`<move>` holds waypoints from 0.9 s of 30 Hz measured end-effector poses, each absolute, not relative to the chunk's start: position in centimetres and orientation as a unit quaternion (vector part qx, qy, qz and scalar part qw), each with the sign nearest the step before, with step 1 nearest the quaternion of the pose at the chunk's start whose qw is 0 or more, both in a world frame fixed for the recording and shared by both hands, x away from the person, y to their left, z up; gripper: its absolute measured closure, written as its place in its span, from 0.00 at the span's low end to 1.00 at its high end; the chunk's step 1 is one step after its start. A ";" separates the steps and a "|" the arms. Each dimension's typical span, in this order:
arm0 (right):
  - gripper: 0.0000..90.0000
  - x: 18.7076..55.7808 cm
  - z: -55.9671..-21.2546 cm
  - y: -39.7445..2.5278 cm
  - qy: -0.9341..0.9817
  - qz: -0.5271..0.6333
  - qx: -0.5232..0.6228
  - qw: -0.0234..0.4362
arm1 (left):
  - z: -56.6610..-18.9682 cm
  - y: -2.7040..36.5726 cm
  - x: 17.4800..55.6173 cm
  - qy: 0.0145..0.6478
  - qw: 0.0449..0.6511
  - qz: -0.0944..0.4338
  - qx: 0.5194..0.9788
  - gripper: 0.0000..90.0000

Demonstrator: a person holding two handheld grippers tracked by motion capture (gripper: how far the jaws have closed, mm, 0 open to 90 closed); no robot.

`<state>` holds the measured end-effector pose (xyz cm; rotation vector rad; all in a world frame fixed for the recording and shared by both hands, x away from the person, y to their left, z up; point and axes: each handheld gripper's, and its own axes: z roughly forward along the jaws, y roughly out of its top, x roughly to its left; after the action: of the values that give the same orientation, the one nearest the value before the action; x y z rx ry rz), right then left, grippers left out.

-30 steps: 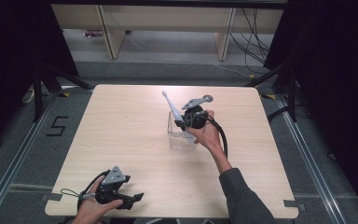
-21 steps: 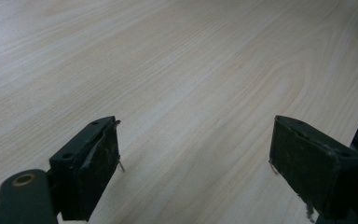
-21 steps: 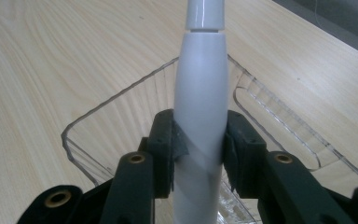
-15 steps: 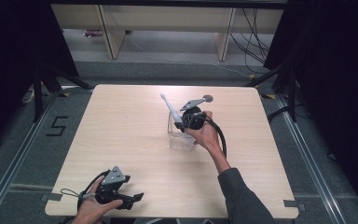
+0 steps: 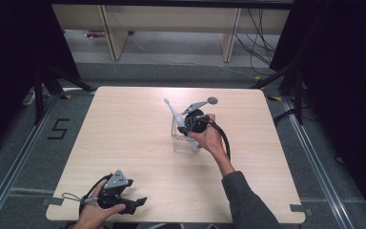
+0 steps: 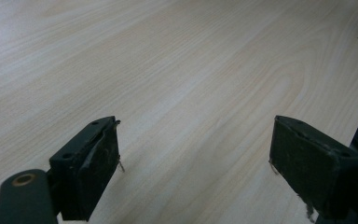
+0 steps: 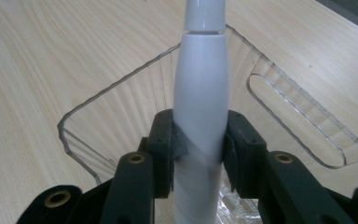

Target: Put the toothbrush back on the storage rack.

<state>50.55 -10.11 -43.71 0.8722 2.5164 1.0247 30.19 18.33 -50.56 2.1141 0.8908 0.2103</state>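
- White plastic electric toothbrush (image 7: pixel 200 88): clamped at its handle between the jaws of the right gripper (image 7: pixel 199 144). Its lower end sits inside the clear plastic open-topped container (image 7: pixel 121 112); its slim neck and head (image 5: pixel 168 103) rise tilted toward the far left above the rim.
- Clear container (image 5: pixel 180 139): stands on the light wooden table (image 5: pixel 124 124), right of centre, directly under the gripper.
- Step in hand, as judged: lowering the toothbrush into the container. Whether its base touches the bottom cannot be determined.
- Next move calls for: lower until the handle is supported, spread the jaws, then withdraw upward without catching the container wall.
- Right hand (image 5: pixel 209 138): reaches forward over the table's middle, forearm extended, gripper pointing down and away.
- Left gripper (image 5: pixel 121 196): rests at the near left table edge in the left hand (image 5: pixel 93 214), jaws spread wide, nothing between them, well apart from the container.
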 end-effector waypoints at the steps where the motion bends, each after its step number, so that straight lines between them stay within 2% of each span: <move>1: 0.74 50.5 -43.6 -10.2 0.877 0.347 0.304 0.136 | -50.6 18.3 30.2 0.353 0.406 0.084 0.839 0.17; 27: 0.73 50.7 -44.0 -10.0 0.876 0.345 0.315 0.121 | -50.6 18.3 30.2 0.349 0.406 0.085 0.840 0.17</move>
<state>50.70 -10.00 -43.98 0.9207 2.5570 1.0075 30.23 18.35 -50.55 2.1185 0.8810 0.2146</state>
